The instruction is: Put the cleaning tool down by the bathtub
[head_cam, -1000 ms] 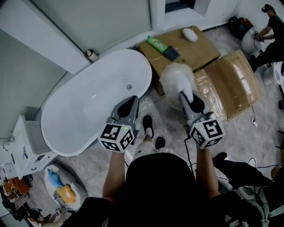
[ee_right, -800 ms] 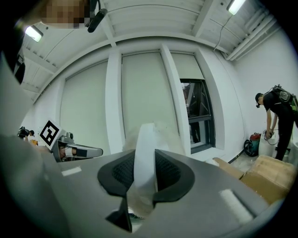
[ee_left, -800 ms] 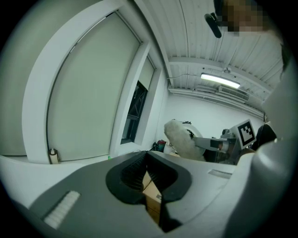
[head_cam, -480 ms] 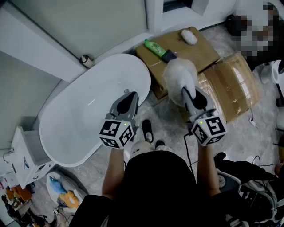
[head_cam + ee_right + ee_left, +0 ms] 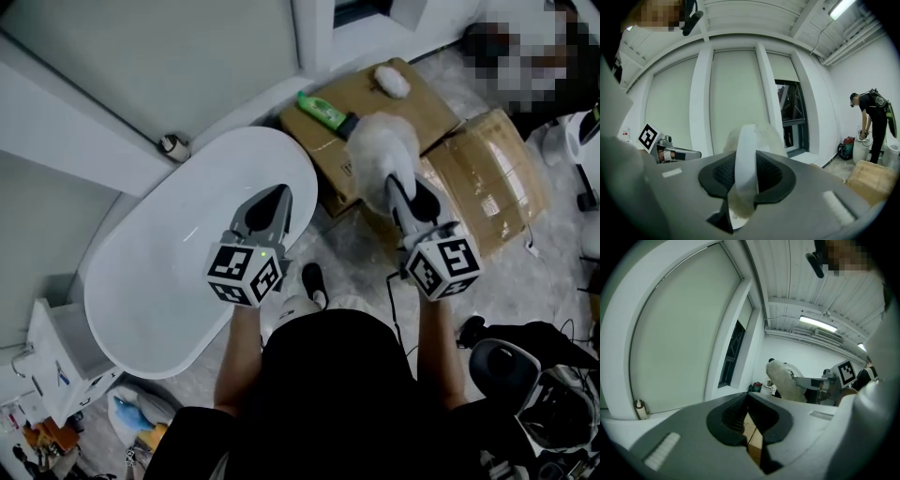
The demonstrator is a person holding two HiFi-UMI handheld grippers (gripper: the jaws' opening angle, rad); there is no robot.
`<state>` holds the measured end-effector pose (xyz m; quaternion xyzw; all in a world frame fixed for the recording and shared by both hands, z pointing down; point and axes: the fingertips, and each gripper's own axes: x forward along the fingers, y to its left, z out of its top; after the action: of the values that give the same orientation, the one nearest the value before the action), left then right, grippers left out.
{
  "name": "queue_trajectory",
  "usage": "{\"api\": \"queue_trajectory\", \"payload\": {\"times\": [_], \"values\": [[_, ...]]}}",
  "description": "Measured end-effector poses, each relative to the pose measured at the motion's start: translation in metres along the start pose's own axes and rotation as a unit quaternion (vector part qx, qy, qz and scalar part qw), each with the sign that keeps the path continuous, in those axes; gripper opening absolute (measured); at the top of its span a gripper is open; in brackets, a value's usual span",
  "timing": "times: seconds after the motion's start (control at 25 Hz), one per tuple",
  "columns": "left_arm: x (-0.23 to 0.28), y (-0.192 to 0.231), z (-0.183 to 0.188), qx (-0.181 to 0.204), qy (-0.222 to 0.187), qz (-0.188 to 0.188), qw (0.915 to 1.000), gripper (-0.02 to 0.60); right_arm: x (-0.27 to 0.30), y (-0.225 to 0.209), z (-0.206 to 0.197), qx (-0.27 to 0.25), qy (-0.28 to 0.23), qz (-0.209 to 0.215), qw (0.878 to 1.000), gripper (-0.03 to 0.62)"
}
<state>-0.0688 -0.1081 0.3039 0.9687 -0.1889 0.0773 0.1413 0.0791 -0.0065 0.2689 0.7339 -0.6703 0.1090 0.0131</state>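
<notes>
Clamping the right gripper (image 5: 393, 187) on the handle (image 5: 746, 154) of a fluffy white cleaning tool (image 5: 380, 145), above cardboard boxes (image 5: 483, 183) beside the bathtub (image 5: 159, 281). Holding the left gripper (image 5: 279, 194) over the tub's rim, jaws together, empty.

White freestanding bathtub (image 5: 141, 272) below pale wall, grey stone-pattern floor (image 5: 352, 248), cardboard boxes (image 5: 487, 178) just beside tub end, tall frosted window panels (image 5: 731, 103) in white frames, one dark window (image 5: 790, 112), ribbed white ceiling (image 5: 811, 277), strip light (image 5: 818, 323) lit
</notes>
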Motion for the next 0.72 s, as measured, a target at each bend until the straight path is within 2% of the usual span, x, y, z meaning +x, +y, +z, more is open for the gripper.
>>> {"api": "queue_trajectory", "payload": {"times": [0.36, 0.72], "values": [[0.008, 0.01, 0.006, 0.0, 0.004, -0.013, 0.9999, -0.002, 0.016, 0.003, 0.002, 0.007, 0.001, -0.005, 1.0, 0.094], [0.026, 0.022, 0.003, -0.012, 0.004, 0.007, 0.9999, -0.002, 0.042, -0.003, -0.005, 0.003, 0.017, 0.027, 0.999, 0.095]]}}
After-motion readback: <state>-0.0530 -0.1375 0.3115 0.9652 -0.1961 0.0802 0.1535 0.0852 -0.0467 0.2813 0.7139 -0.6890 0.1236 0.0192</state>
